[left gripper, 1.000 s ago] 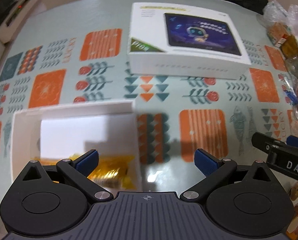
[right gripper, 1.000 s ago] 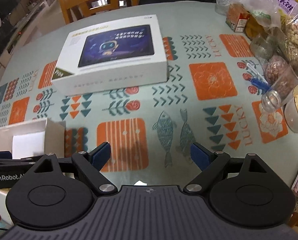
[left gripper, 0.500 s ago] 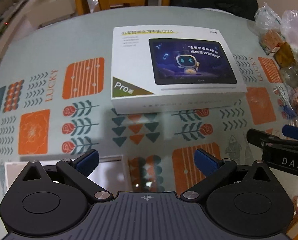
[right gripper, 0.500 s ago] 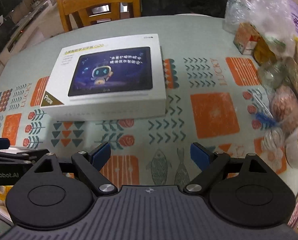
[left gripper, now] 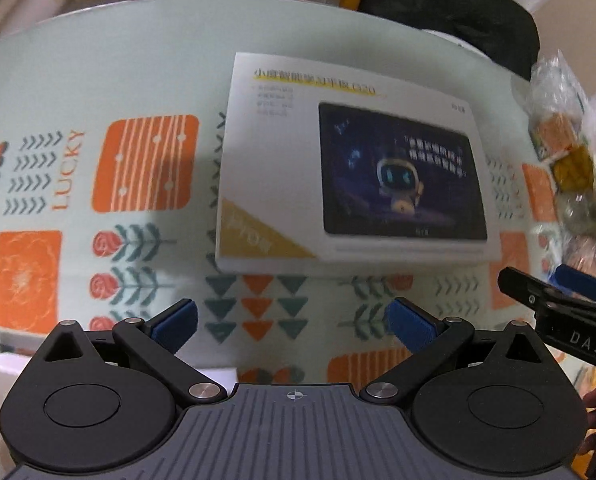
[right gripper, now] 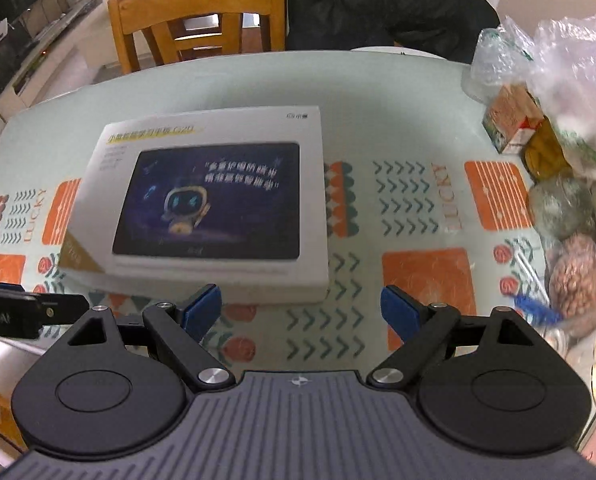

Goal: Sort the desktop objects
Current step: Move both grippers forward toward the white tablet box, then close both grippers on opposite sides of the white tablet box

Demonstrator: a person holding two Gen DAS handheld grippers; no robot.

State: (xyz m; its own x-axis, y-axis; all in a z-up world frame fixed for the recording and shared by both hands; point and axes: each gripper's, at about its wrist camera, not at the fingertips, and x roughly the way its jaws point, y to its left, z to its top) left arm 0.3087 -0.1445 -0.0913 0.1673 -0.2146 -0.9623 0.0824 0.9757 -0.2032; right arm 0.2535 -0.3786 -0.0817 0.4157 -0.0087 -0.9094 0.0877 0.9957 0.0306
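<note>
L gripper (left gripper: 291, 322) and R gripper (right gripper: 301, 307) both hover above the near part of the table (right gripper: 398, 96), fingers wide apart, nothing between them. Tablet box (right gripper: 213, 204), white w/ a robot picture on top, lies flat around mid-table, ahead of both grippers, not touched. Small open white box (left gripper: 1, 372) sits at the near left edge, mostly hidden behind L gripper; contents can't tell. Bagged snacks (right gripper: 558, 184) piled along the right edge, well apart from tablet box. Wooden chair (right gripper: 201, 24) beyond the far edge.
</note>
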